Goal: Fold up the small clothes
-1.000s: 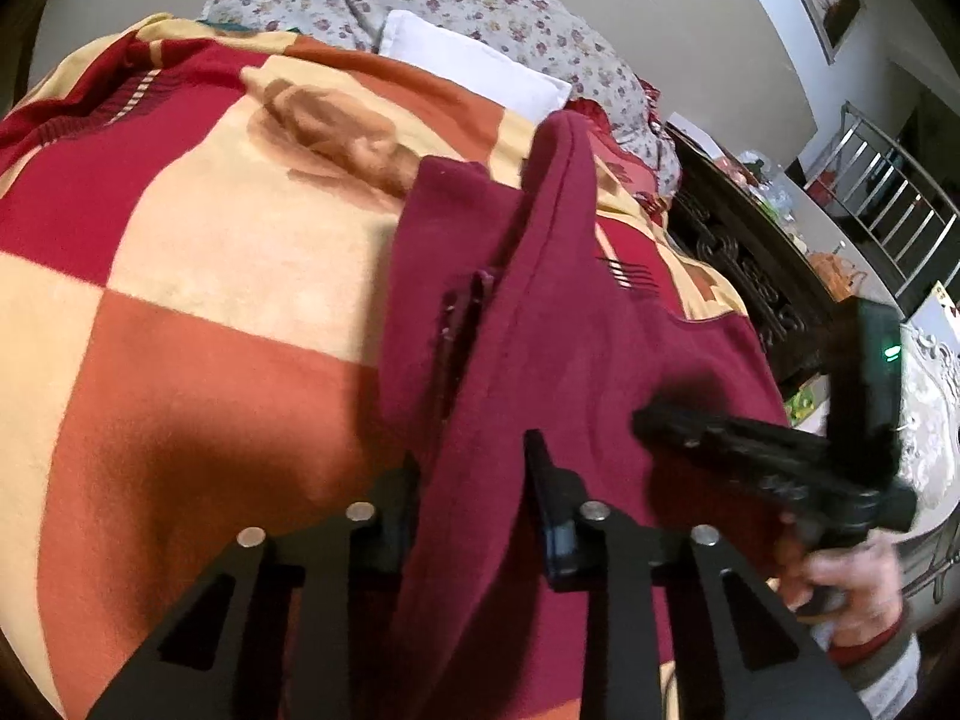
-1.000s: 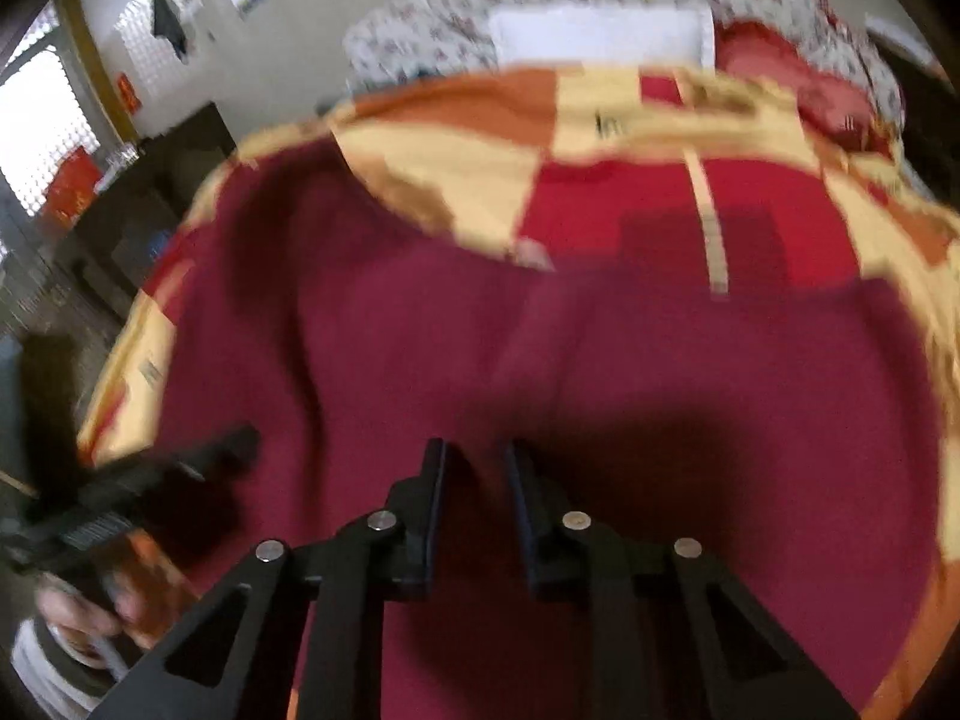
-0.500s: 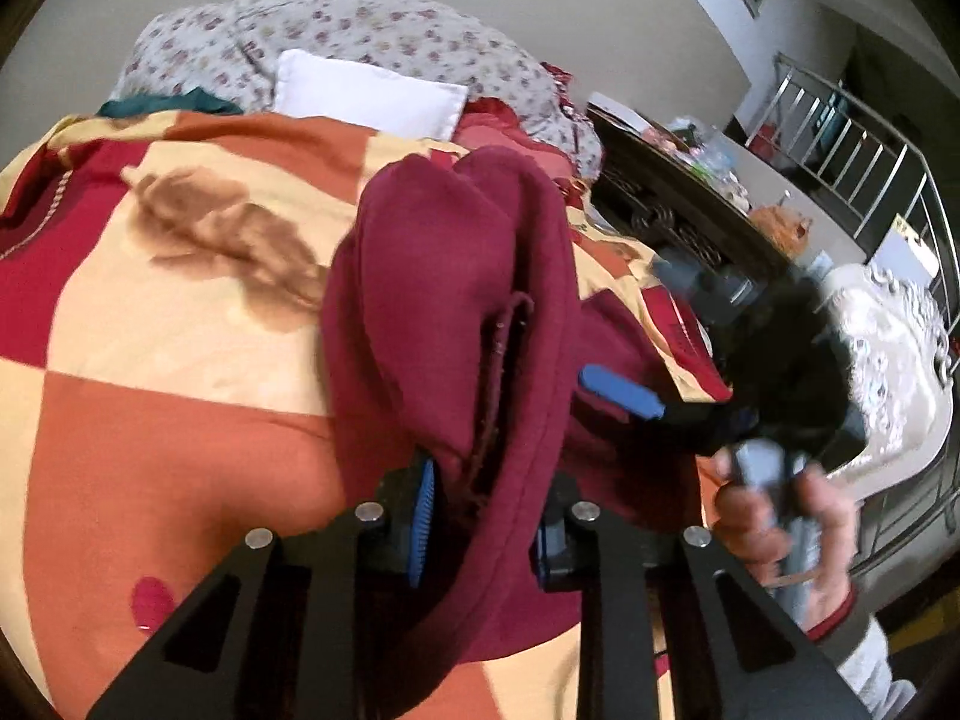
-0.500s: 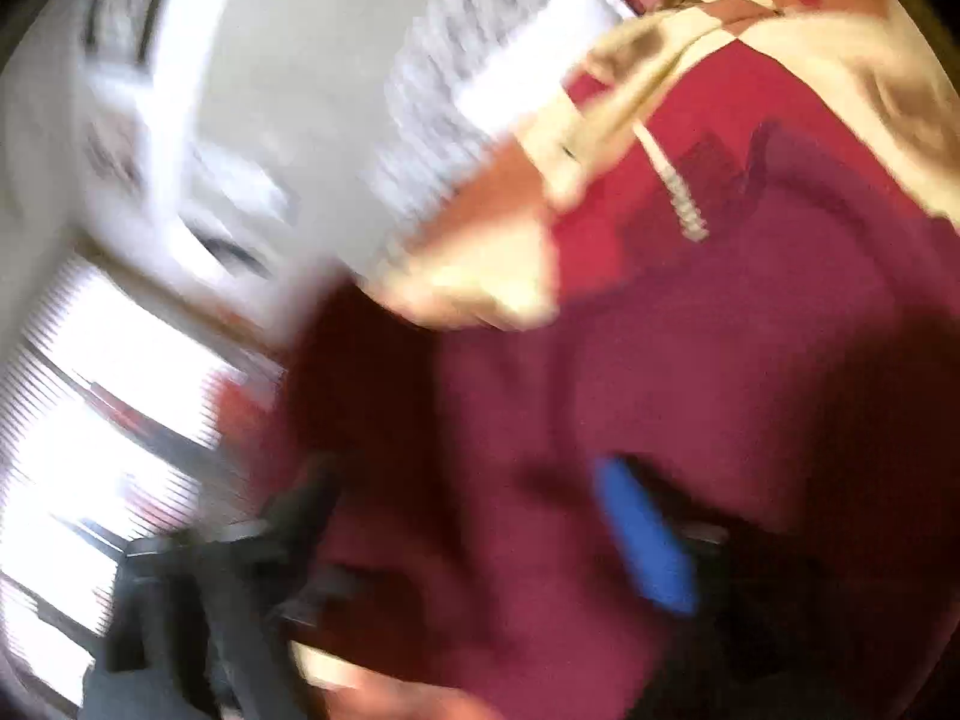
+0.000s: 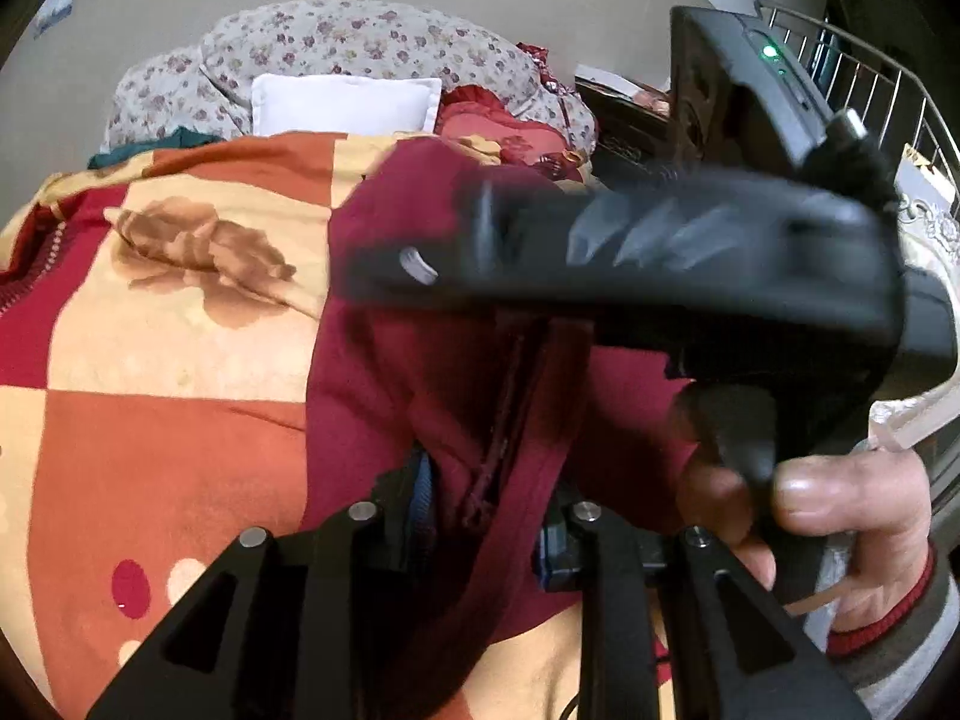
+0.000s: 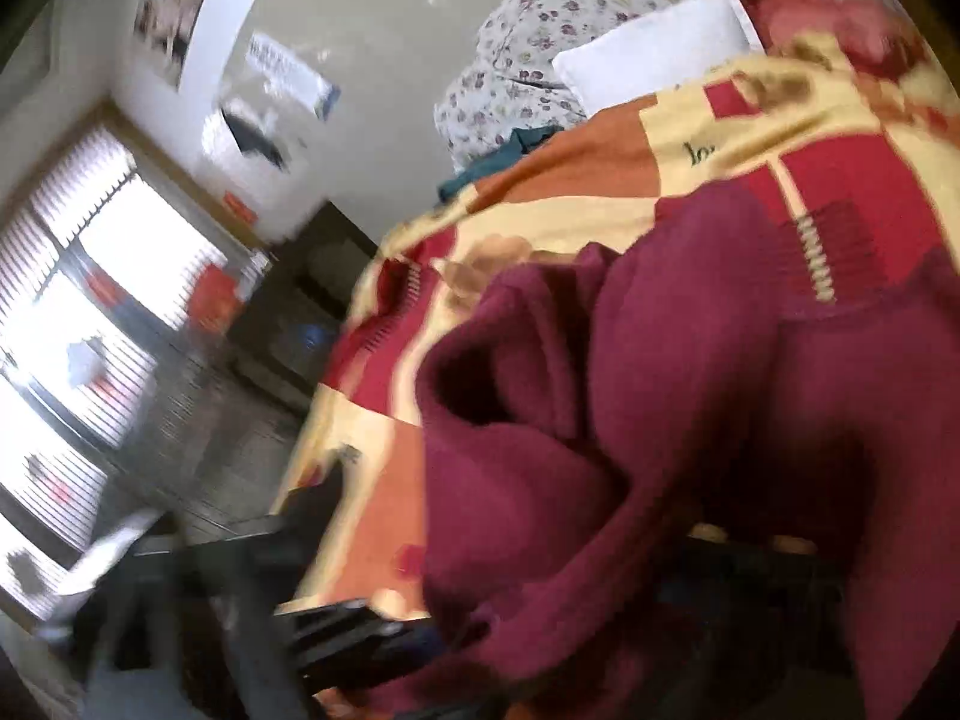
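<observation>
Blocking left view: right gripper (image 5: 420, 264), state unclear; left gripper (image 5: 486, 516) clamps maroon garment (image 5: 384, 396) over checked blanket (image 5: 168, 360).

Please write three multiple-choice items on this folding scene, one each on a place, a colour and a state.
1. Where does the white pillow lie?
A. at the far end of the bed, against the floral bedding
B. on the floor
C. on top of the garment

2. What colour is the garment?
A. navy
B. maroon
C. grey

3. How does the left gripper stand?
A. open, clear of all cloth
B. out of view
C. shut on the garment

Answers:
1. A, as it shows beyond the checked blanket.
2. B, as both views show dark red cloth.
3. C, as a bunched fold runs between its fingers.
</observation>
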Available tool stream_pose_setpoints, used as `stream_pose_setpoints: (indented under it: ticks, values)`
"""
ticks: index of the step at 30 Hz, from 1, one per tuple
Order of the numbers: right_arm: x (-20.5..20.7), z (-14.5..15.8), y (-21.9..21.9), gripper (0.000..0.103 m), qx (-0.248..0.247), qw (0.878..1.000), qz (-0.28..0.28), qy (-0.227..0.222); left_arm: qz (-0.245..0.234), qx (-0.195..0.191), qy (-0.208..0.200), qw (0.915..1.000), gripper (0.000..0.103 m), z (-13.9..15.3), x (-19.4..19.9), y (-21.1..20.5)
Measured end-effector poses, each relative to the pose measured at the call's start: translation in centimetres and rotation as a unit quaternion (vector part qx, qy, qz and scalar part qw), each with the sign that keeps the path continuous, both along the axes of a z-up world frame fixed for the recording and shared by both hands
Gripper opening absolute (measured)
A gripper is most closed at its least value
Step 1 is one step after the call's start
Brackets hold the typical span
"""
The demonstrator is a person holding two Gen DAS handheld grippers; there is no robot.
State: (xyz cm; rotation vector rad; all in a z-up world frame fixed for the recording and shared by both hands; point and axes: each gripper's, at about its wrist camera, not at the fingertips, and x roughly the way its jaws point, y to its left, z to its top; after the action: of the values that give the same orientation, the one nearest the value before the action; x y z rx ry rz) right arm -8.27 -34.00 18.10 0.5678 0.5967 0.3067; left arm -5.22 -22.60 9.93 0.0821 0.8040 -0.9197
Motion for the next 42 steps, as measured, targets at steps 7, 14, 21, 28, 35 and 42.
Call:
stream_pose_setpoints:
  ticks: [7, 14, 21, 28, 35, 42]
  values:
    - [-3.5, 0.8, -5.8, 0.021, -0.069, 0.996, -0.056, -0.015, -0.084, -0.051, 0.026, 0.9948, 0.073, 3.7, -2.7, 0.2]
    - [-6.0, -0.1, -12.4, 0.02, -0.124, 0.982, -0.14, 0.0, -0.062, -0.034, -0.016, 0.9974, 0.078, 4.0, -3.1, 1.1]
    - [-4.1, -2.5, -13.3, 0.03, -0.155, 0.974, -0.163, 0.032, -0.069, 0.023, 0.023, 0.9971, 0.078, -1.1, -2.6, -2.6]
    - [-12.1, 2.1, -11.0, 0.064, -0.127, 0.981, -0.145, -0.015, -0.072, 0.053, 0.006, 0.996, 0.078, -3.0, -3.4, -2.8]
    - [-14.2, -0.8, -4.6, 0.062, -0.201, 0.975, -0.092, 0.013, -0.059, 0.068, 0.019, 0.9957, 0.079, -4.8, -2.9, -1.8]
    - [-14.6, -7.1, -6.0, 0.062, -0.255, 0.955, -0.127, 0.088, -0.07, 0.086, 0.026, 0.9935, 0.079, -5.7, -3.5, -1.0]
